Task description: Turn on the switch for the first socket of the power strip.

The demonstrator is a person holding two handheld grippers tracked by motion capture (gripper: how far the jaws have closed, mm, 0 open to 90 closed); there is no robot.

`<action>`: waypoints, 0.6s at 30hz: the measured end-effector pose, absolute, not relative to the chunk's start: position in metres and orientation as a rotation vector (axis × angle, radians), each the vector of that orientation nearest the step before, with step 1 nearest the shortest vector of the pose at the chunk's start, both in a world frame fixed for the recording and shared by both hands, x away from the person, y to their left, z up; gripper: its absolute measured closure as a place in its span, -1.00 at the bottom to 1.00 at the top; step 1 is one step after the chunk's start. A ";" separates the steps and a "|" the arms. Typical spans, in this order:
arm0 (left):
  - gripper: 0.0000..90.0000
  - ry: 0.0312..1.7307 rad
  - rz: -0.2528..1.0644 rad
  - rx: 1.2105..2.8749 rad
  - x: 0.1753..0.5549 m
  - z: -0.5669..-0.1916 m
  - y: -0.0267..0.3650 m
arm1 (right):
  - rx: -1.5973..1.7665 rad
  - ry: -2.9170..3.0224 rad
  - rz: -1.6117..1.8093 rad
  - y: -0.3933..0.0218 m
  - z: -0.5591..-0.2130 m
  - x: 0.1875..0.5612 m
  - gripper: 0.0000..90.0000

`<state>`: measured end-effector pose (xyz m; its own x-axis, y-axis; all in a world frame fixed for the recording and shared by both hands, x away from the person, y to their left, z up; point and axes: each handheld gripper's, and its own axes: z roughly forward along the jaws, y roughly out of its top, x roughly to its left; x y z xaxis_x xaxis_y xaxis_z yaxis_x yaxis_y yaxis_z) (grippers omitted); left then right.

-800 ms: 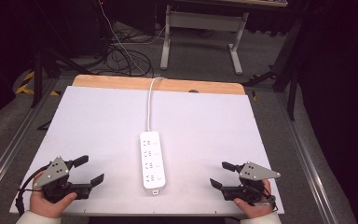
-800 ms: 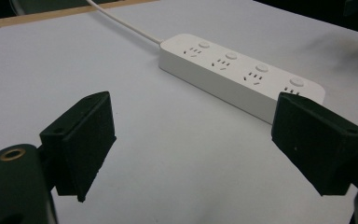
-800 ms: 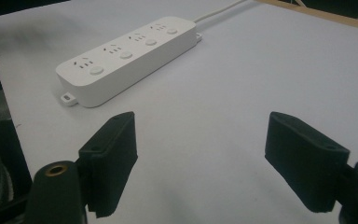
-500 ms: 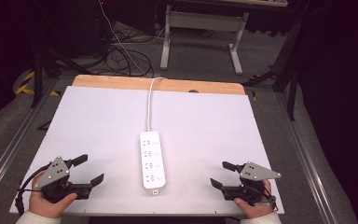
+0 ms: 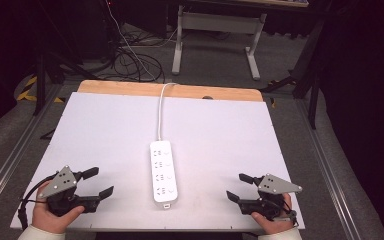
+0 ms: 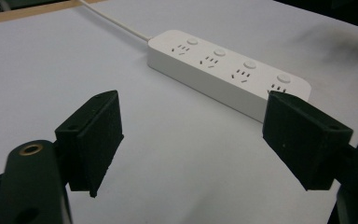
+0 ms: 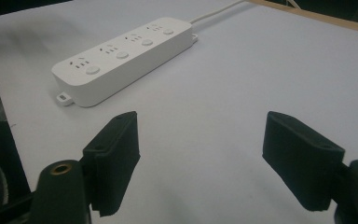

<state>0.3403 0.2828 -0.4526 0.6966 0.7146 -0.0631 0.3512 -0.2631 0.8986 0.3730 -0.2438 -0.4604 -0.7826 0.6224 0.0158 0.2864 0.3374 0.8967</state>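
Power strip (image 5: pixel 163 170): centre of frame, flat on white surface (image 5: pixel 220 130).
My left gripper (image 5: pixel 96 182): lower left, jaws wide apart, empty.
My right gripper (image 5: pixel 239 187): lower right, jaws wide apart, empty.

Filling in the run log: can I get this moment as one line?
left tool: open, empty | right tool: open, empty | white four-socket plastic power strip: flat mid-table, untouched | white table

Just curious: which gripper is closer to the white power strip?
Left, slightly. The left gripper sits off one side of the power strip, the right gripper a bit farther off the other; neither touches it.
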 end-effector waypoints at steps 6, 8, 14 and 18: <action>-0.43 0.833 0.421 1.914 0.346 -0.444 0.280 | 0.809 2.281 1.416 -0.243 -0.461 0.373 -0.38; -0.34 0.838 0.396 1.945 0.350 -0.440 0.279 | 0.804 2.285 1.419 -0.242 -0.461 0.373 -0.36; -0.27 0.812 0.361 1.954 0.358 -0.432 0.273 | 0.804 2.292 1.415 -0.242 -0.463 0.372 -0.35; -0.23 0.809 0.352 1.954 0.363 -0.426 0.268 | 0.796 2.295 1.416 -0.241 -0.463 0.372 -0.35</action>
<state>0.3630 0.2681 -0.4262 0.7388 0.6684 -0.0860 0.3920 -0.3225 0.8616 0.3716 -0.2411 -0.4626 -0.7901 0.6128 0.0135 0.2870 0.3504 0.8915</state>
